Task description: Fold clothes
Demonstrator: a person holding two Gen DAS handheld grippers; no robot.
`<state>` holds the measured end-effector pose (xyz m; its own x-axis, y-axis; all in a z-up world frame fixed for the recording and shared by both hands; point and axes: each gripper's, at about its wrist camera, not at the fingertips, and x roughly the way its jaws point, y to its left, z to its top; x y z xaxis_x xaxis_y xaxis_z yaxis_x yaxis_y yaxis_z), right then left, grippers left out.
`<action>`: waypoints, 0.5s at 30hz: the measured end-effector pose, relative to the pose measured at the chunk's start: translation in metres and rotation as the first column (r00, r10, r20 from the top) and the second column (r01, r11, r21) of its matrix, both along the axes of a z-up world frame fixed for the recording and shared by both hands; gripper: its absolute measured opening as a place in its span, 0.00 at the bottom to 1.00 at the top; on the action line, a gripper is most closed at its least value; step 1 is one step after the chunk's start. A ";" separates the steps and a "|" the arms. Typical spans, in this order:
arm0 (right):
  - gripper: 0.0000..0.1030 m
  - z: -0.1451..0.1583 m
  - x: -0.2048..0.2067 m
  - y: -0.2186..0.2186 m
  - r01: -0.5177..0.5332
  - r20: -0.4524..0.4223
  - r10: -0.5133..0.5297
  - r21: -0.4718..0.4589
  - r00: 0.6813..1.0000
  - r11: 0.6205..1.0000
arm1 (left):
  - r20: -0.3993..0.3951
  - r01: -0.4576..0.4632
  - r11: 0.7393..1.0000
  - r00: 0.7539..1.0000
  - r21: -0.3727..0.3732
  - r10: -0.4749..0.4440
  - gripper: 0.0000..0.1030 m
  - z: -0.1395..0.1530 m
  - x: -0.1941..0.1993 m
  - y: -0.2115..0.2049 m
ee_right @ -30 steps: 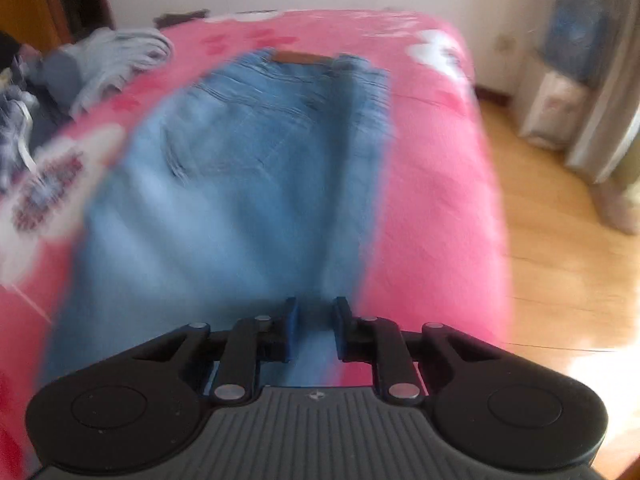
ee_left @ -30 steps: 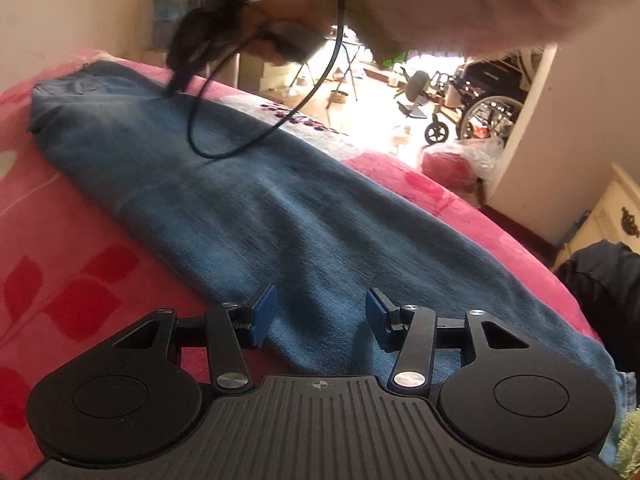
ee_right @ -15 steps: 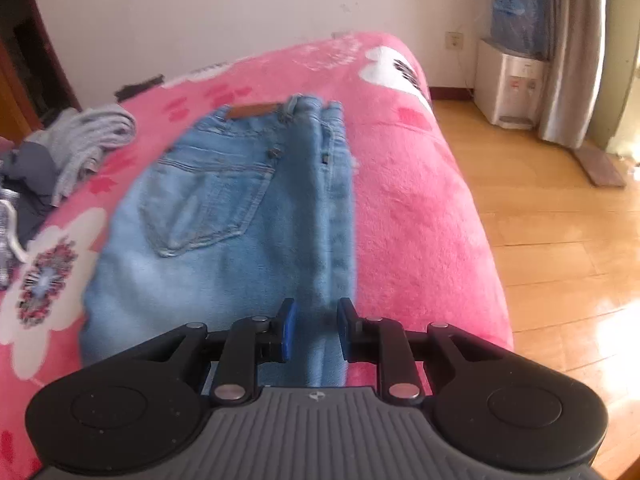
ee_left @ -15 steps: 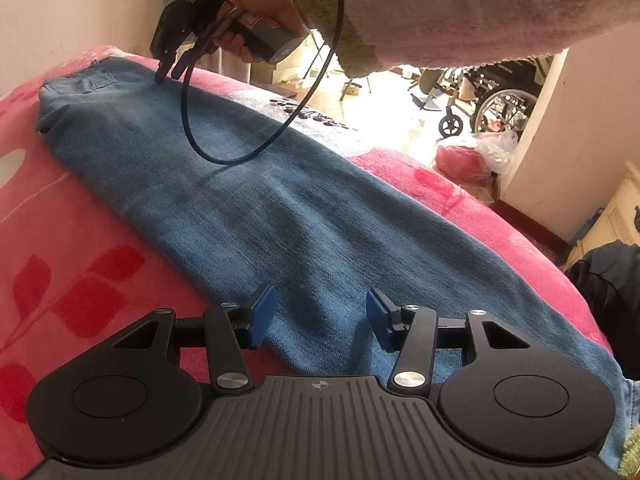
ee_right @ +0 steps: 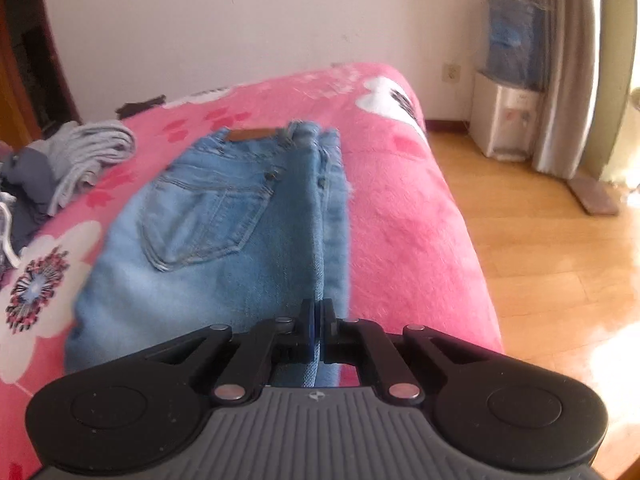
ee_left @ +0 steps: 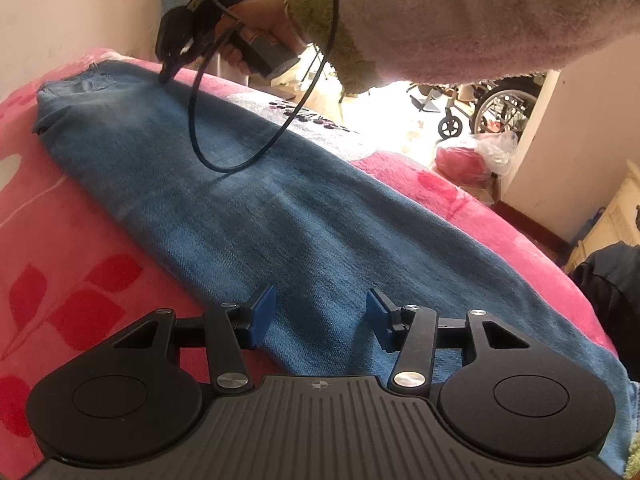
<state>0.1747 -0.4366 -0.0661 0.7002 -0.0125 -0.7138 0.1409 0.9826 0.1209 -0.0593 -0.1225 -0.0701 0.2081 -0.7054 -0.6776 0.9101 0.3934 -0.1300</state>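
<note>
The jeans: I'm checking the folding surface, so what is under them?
Under the jeans lies a pink flowered blanket, showing along both sides and past the waistband. What the denim covers is hidden, as is anything between its folded layers.

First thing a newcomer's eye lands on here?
The blue jeans, laid lengthwise across the pink floral blanket, fill both views. The right claw is pinched shut on a denim edge, while the left claw sits open over the leg end.
</note>
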 end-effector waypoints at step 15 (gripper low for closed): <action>0.01 -0.002 -0.004 -0.019 0.123 0.031 -0.123 0.001 0.992 0.992 | -0.020 0.004 1.000 1.000 -0.018 -0.005 0.49 0.000 0.005 0.002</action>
<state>0.1702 -0.4552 -0.0684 0.7152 -0.1002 -0.6917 0.2566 0.9582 0.1265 -0.0542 -0.1210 -0.0705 0.1912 -0.7185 -0.6687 0.9090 0.3867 -0.1556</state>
